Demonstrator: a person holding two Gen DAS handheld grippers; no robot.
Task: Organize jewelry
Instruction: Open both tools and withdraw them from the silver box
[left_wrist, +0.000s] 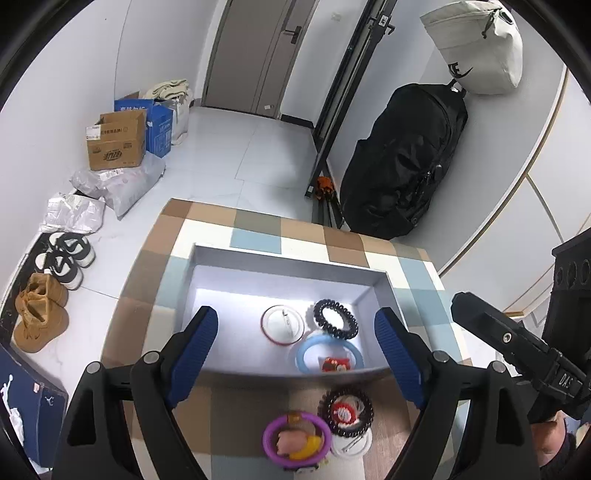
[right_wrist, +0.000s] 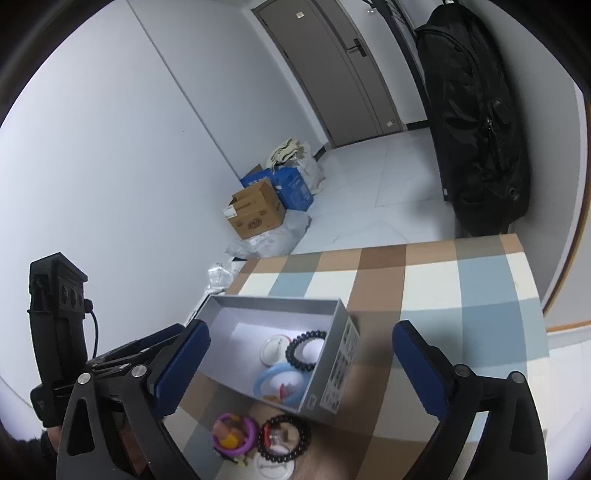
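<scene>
Left gripper (left_wrist: 295, 350): blue-padded fingers were spread wide apart, nothing between them, hanging over the near edge of the box.
Right gripper (right_wrist: 299, 365): also wide apart and holding nothing, hovering over the table with the box's near right corner sitting between the fingers in its view.
Box (left_wrist: 207, 266): shallow grey tray-type thing on the checked tablecloth (left_wrist: 255, 225), open on top.
Inside the box: a black bead bracelet (left_wrist: 335, 318) toward the right, a thin red-rimmed bangle (left_wrist: 283, 325) just left of it and touching, and a light blue ring (left_wrist: 330, 355) in front of those two by the near wall. There was some small red thing inside the blue ring, couldn't really make out what.
Outside the box: a purple ring (left_wrist: 296, 436) on the cloth just in front of the near wall, with pinkish and yellow bits inside it (too blurry to call). Right beside it a dark bead bracelet (left_wrist: 346, 408) with something red and white in the middle, partly lying over a white disc (left_wrist: 351, 445).
Background: black backpack (left_wrist: 402, 158) leaned against the wall past the table, cardboard box (left_wrist: 116, 142) and blue box (left_wrist: 159, 125) on the floor to the left, shoes (left_wrist: 40, 317) along the wall.
</scene>
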